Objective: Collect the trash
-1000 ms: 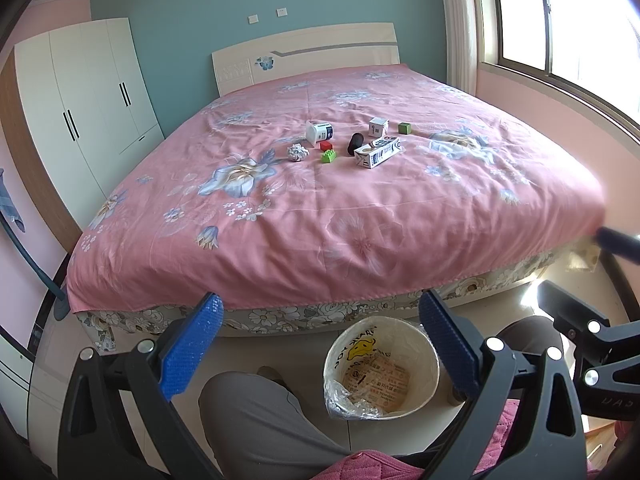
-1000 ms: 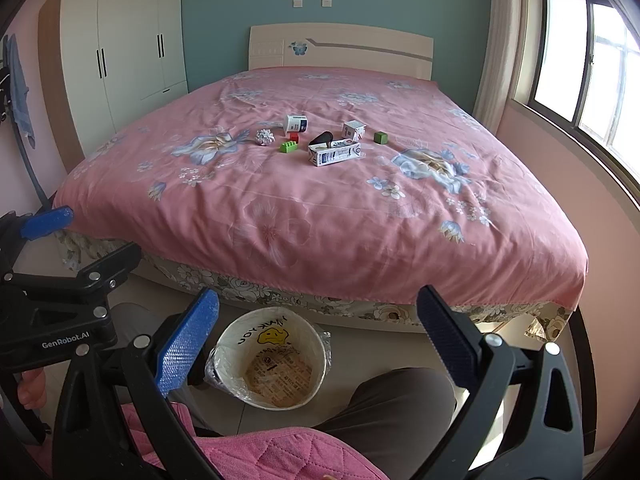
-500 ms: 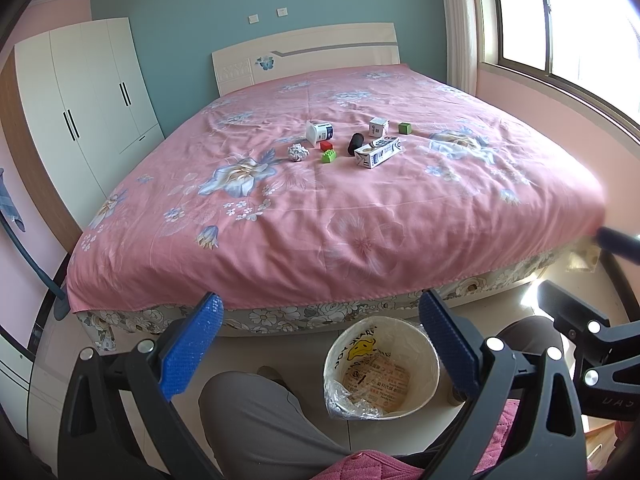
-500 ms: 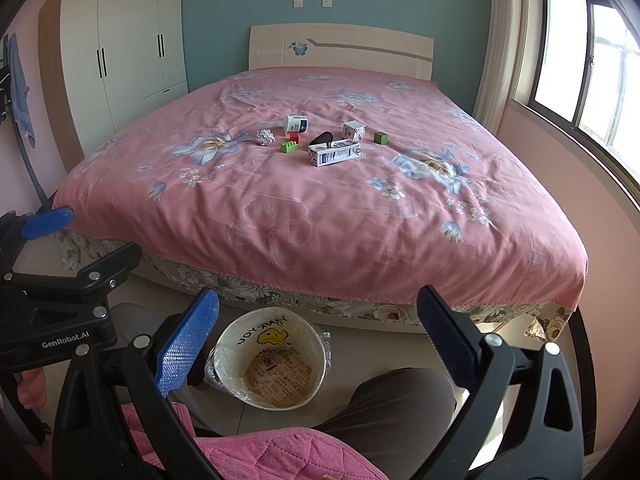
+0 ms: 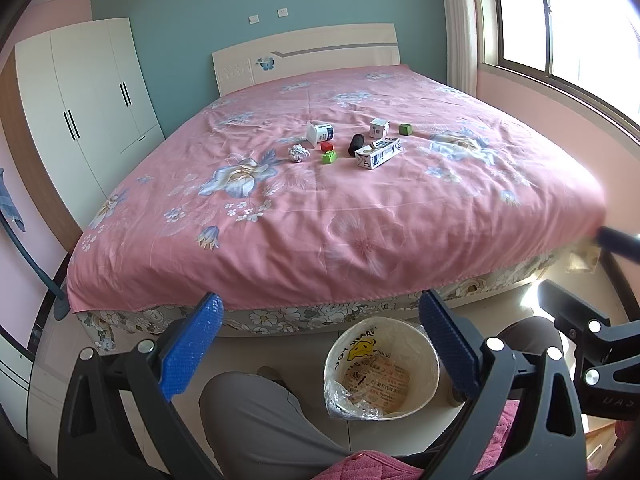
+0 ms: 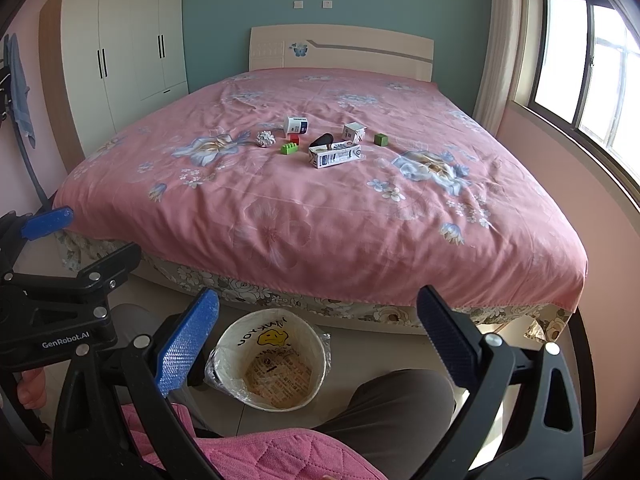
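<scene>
Left wrist view: left gripper [image 5: 320,336] low over the person's lap, blue pads [image 5: 191,350] wide apart, nothing between them. Bin [image 5: 382,368] on the floor just in front of the bed [image 5: 360,216], between the pads as seen from here; clear liner inside, printed paper at the bottom. Trash sits mid-bed in a loose cluster, well apart from the gripper: paper ball [image 5: 299,153], cup [image 5: 319,133] lying on its side, carton [image 5: 378,153] lying flat, black cylinder [image 5: 355,145] touching the carton's far side, small white box [image 5: 379,127]. Also a red brick [image 5: 327,146], green brick [image 5: 329,157] and green cube [image 5: 405,129]. Part of the right gripper [image 5: 592,344] shows at the right edge. Knee [image 5: 256,416] in grey trousers at the bottom. Wardrobe [image 5: 88,108] at left, window [image 5: 560,16] at right.

Right wrist view: right gripper [image 6: 318,332] also low and near the lap, pads [image 6: 186,350] spread wide, empty. Bin [image 6: 272,358] below, between the pads, at the foot of the bed [image 6: 320,216]. Same cluster mid-bed: paper ball [image 6: 265,138], cup [image 6: 296,124], carton [image 6: 334,154], black cylinder [image 6: 322,140] just behind it, white box [image 6: 353,132], red brick [image 6: 295,139], green brick [image 6: 289,148], green cube [image 6: 381,139]. Left gripper [image 6: 48,280] at the left edge, jaws apart. Pink quilted cloth [image 6: 256,456] at the bottom.
</scene>
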Motion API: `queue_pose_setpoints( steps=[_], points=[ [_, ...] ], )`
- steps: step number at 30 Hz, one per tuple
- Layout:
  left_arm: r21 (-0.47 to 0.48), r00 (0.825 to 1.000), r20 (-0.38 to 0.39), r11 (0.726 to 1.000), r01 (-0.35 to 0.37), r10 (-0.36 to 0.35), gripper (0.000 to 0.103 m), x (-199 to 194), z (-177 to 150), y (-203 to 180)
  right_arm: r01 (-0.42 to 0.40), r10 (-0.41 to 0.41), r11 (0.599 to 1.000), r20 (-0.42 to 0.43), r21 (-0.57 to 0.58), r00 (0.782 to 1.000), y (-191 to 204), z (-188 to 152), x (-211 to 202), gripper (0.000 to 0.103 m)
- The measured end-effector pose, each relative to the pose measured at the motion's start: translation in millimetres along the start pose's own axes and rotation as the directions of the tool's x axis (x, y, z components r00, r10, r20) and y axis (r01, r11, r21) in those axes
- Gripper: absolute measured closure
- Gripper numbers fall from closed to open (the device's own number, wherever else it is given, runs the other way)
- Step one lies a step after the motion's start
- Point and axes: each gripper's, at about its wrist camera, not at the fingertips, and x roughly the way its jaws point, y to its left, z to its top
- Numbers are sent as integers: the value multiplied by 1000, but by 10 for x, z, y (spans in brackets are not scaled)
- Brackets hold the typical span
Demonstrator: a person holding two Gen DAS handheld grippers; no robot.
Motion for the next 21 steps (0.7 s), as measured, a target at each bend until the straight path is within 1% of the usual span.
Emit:
queue_pose_setpoints(
  steps=[6,9,13,14,21],
  points=[
    [-1,1000,0,1000,0,0,3,1,1,1,1,-1,1000,1,-1,1000,8,5,-7,6],
    [0,1000,-2,1000,-2,2,3,4,21,-20,2,-2,1000,2,-3,1000,15,-50,-22,6],
    [-4,1000,7,1000,-11,11,3,12,108,5,18,-18,1000,35,-8,999,-41,118,-23,6],
    [-7,1000,9,1000,-13,13,3,33,213,122,20,-20,1000,41,-9,999,-32,209,-7,6],
    [-46,1000,23,999,16,-14,3,239,553,270,12,-12,1000,74,2,997,-139,502,119,6]
  ],
)
